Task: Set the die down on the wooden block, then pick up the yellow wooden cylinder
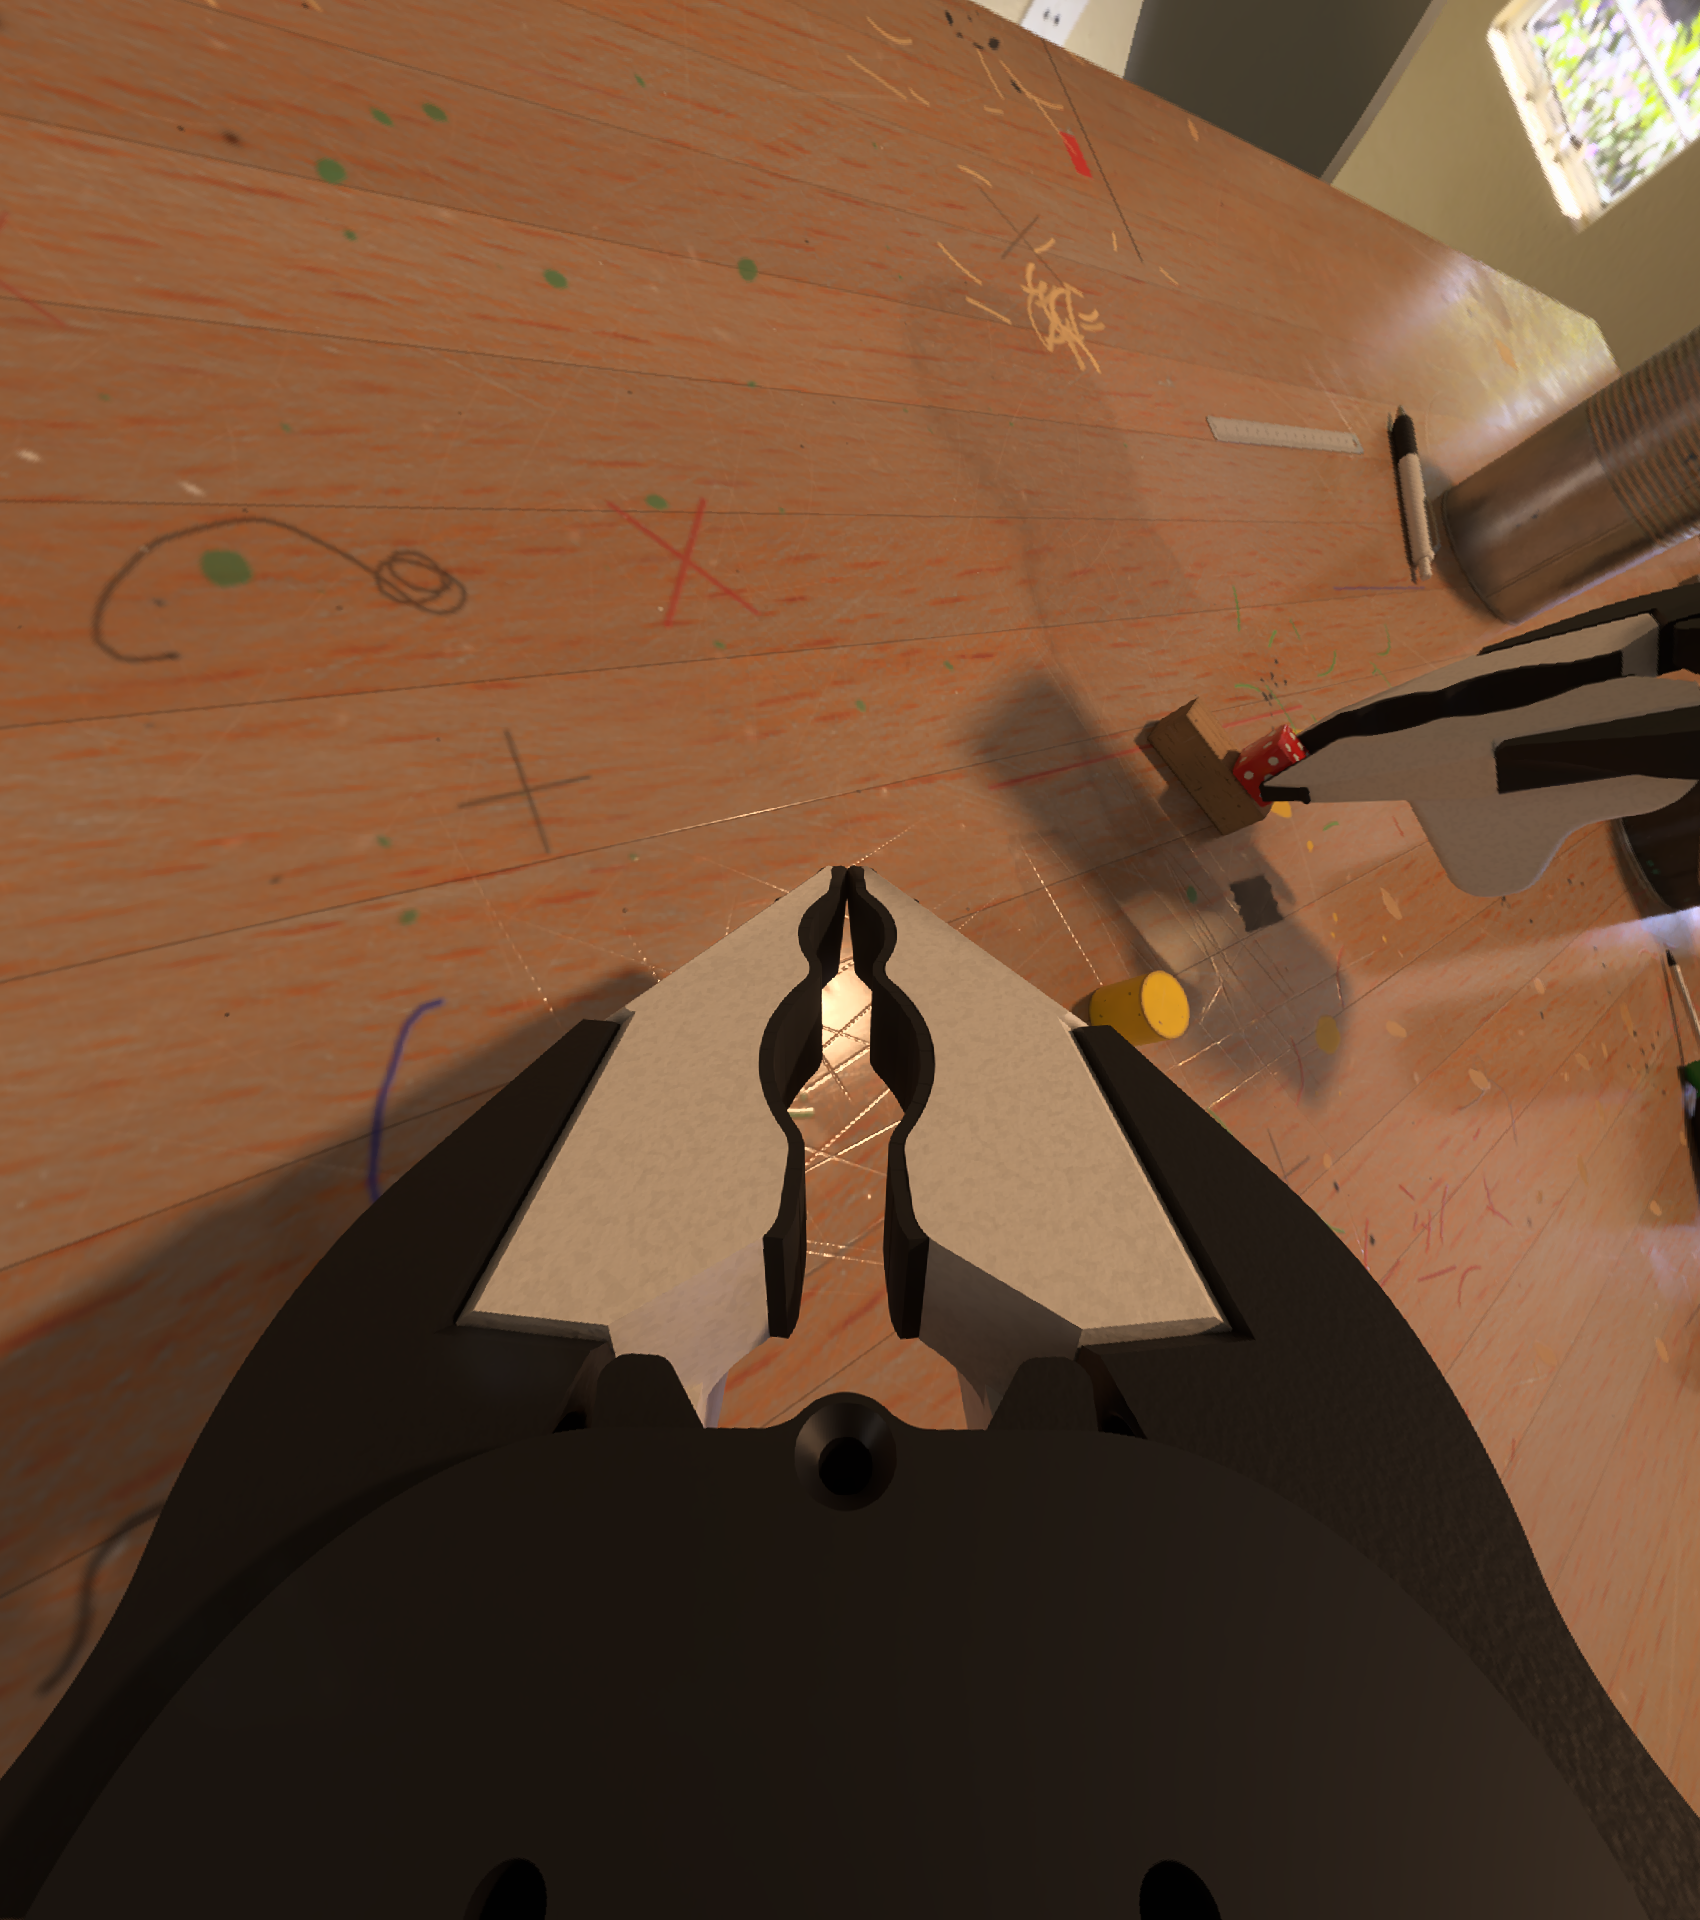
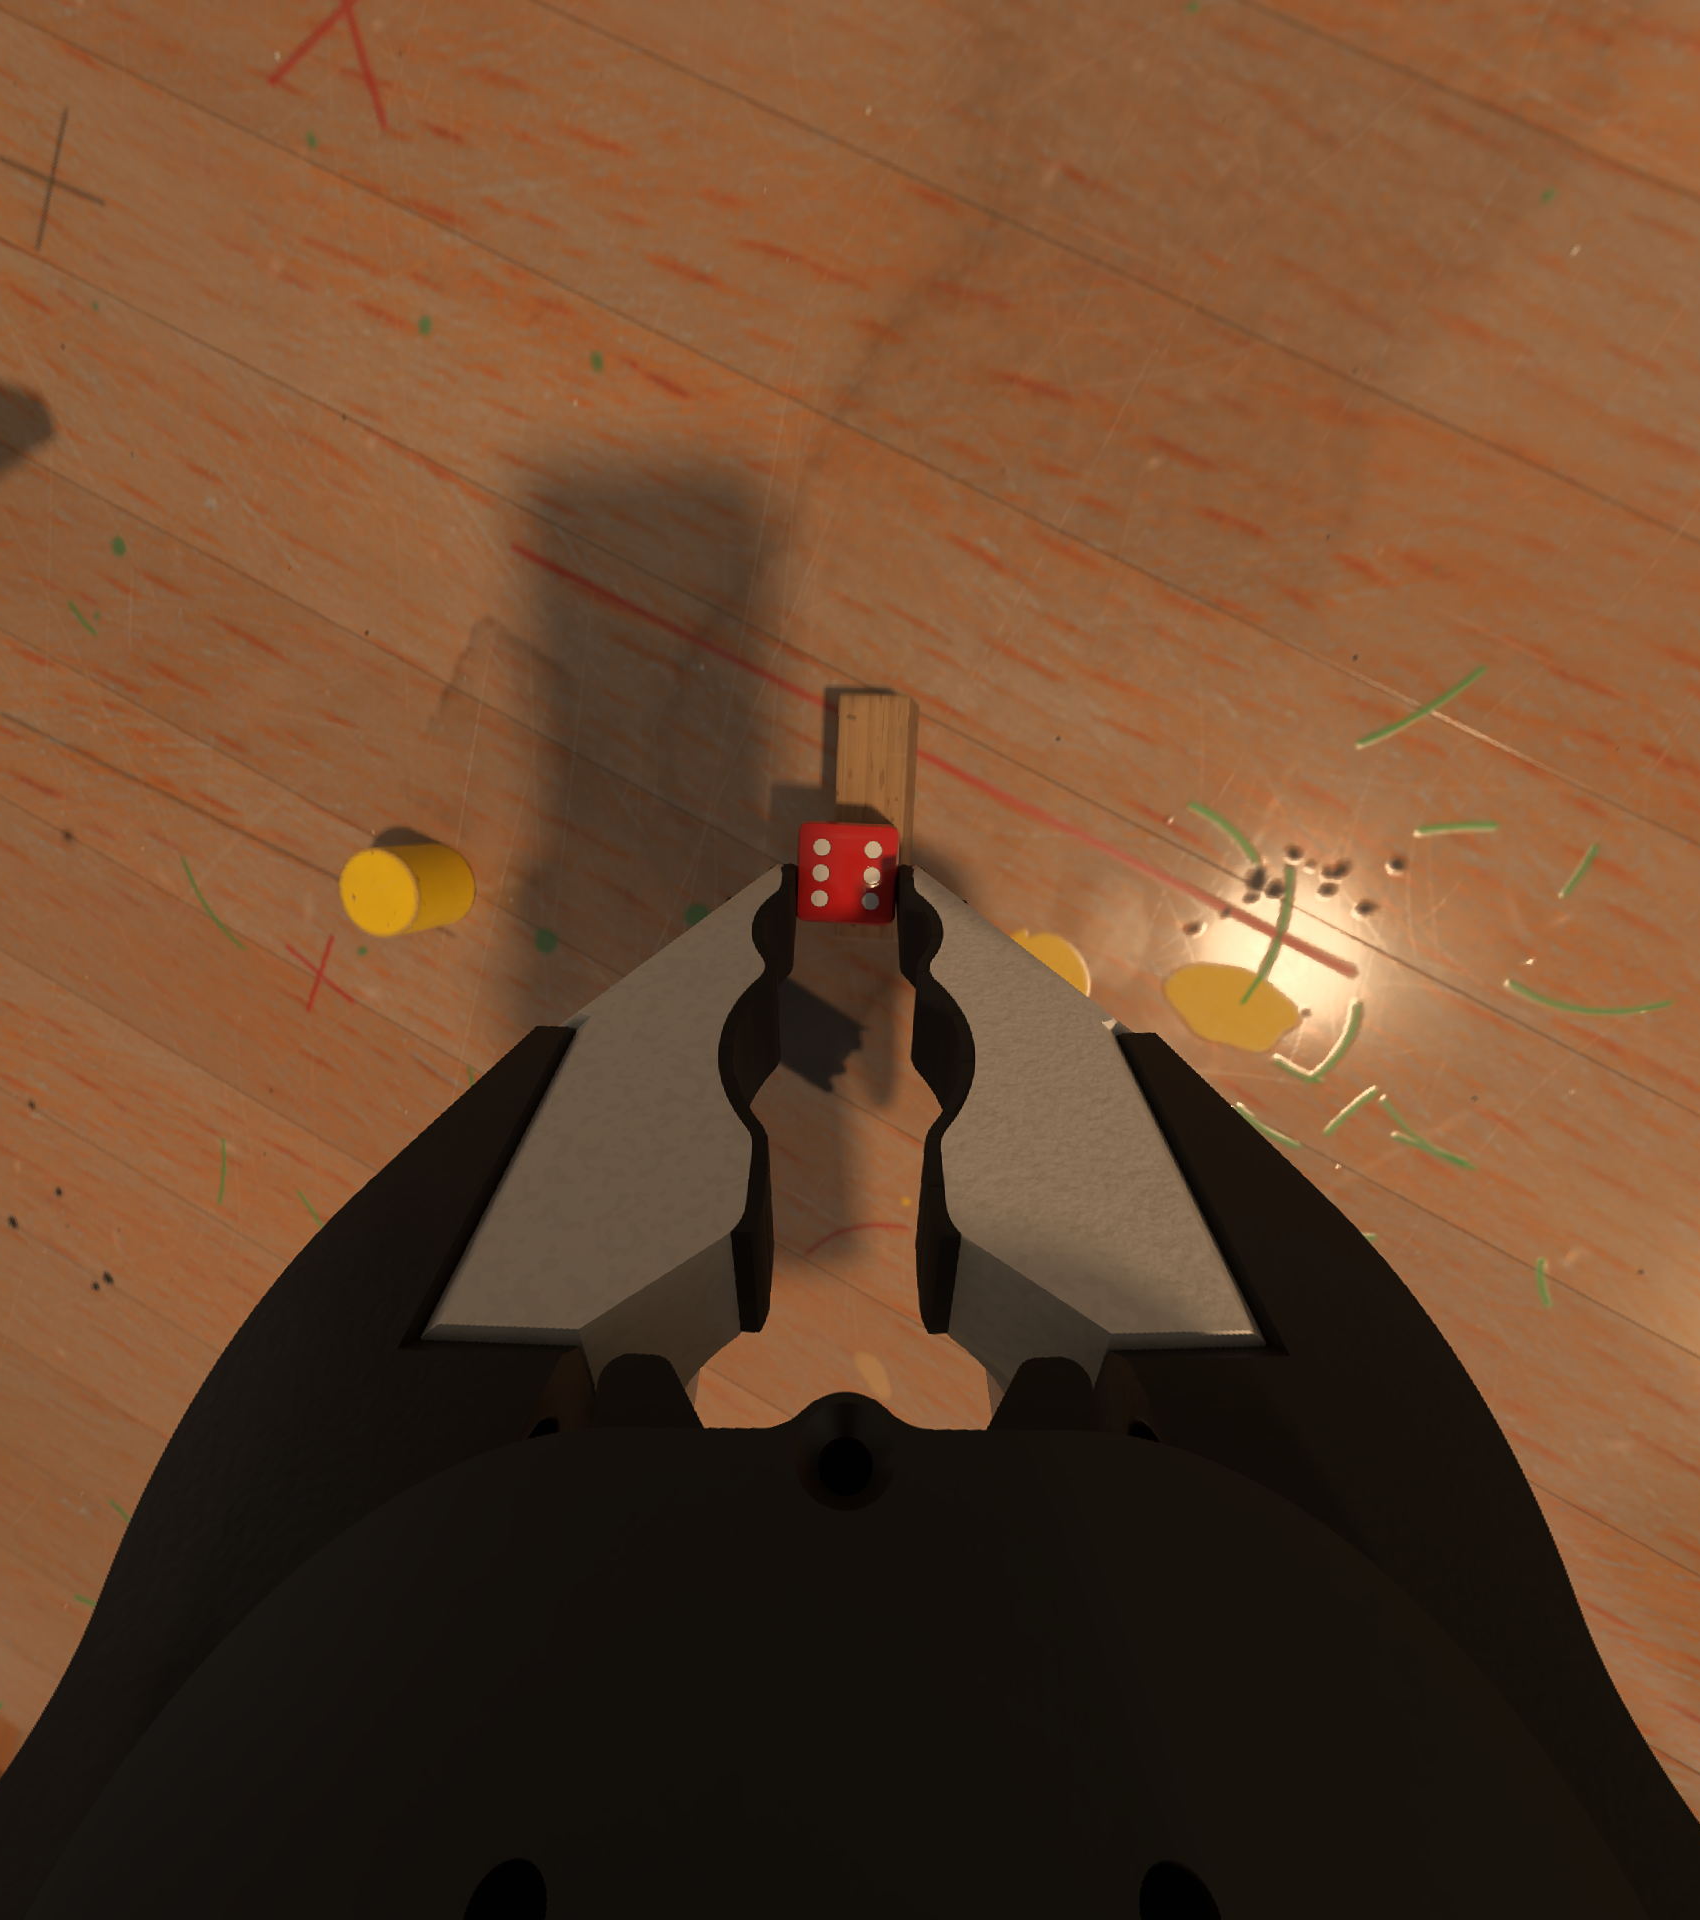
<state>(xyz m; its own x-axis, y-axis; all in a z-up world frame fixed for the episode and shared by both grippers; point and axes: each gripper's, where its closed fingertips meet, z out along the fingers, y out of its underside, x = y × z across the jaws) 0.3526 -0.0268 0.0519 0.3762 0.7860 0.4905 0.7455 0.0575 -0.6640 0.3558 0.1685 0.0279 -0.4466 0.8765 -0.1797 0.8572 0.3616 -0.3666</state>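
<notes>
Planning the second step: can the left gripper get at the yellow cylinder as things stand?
Probably yes. The left gripper is shut and empty, and the yellow cylinder lies on its side on bare table just right of its tips, nothing between. It must open first. The right gripper, on the die, is clear.

The left wrist camera is sitting behind its own tongs (image 1: 847,875) and looking forward along them, tilted down across the table (image 1: 410,416), with a window (image 1: 1646,94) showing at the far upper right. The right wrist camera is riding behind its tongs (image 2: 847,883) and facing almost straight down at the table (image 2: 1241,364) from nearer. Both views are taking in the same patch: the red die (image 1: 1267,753) (image 2: 847,871), the wooden block (image 1: 1201,764) (image 2: 875,753) and the yellow cylinder (image 1: 1142,1006) (image 2: 406,888). The left view is also catching the right tongs (image 1: 1287,777) from the side.
</notes>
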